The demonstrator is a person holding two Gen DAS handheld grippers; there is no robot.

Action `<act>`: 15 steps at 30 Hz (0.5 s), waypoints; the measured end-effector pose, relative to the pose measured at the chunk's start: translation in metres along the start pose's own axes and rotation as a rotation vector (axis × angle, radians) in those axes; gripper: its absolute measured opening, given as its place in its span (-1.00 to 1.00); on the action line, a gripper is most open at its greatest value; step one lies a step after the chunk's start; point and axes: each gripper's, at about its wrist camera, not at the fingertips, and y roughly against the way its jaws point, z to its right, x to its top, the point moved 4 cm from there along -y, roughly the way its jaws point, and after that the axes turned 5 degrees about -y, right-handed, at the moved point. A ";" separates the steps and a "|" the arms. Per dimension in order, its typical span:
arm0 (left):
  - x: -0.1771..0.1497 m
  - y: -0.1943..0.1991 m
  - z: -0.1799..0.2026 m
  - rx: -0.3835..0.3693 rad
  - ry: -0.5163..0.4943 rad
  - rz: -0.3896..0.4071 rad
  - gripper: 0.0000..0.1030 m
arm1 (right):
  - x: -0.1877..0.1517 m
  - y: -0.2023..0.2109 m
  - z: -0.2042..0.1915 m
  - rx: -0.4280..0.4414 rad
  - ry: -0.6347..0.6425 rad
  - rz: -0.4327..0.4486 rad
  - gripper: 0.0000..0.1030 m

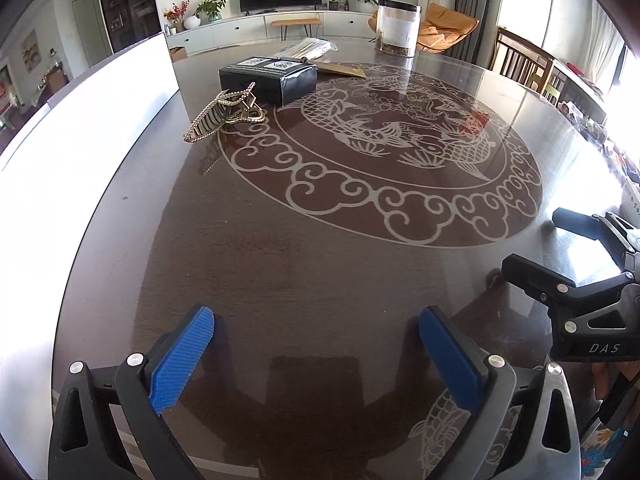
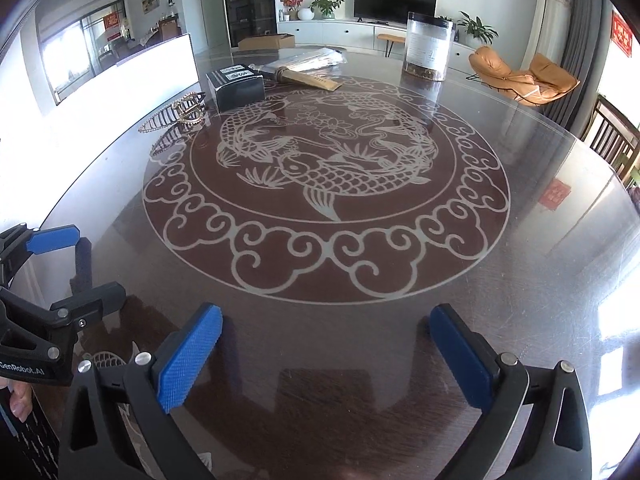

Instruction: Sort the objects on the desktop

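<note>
Sunlit living room: wall television (image 2: 395,1), orange lounge chair (image 2: 524,76).

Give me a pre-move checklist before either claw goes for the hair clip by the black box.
1. Left claw open and empty: ok.
2. Right claw open and empty: ok.
3. Hair clip free of the black box: cannot tell; they sit very close.
4. Bare table between left claw and clip: ok.
5. Clear jar upright, away from the clip: ok.
6. Claws apart from each other: ok, though side by side.
</note>
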 end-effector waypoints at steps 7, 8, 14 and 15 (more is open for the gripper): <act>-0.002 0.002 0.000 0.006 0.014 0.002 1.00 | 0.000 0.000 0.000 0.000 0.000 0.000 1.00; -0.002 0.002 0.000 0.010 0.017 0.003 1.00 | 0.000 0.000 0.000 0.000 0.000 0.000 1.00; -0.002 0.002 0.000 0.011 0.019 0.004 1.00 | 0.000 0.000 0.000 0.000 0.000 0.000 1.00; -0.002 0.002 0.000 0.011 0.019 0.004 1.00 | 0.000 0.000 0.000 0.000 0.000 0.000 1.00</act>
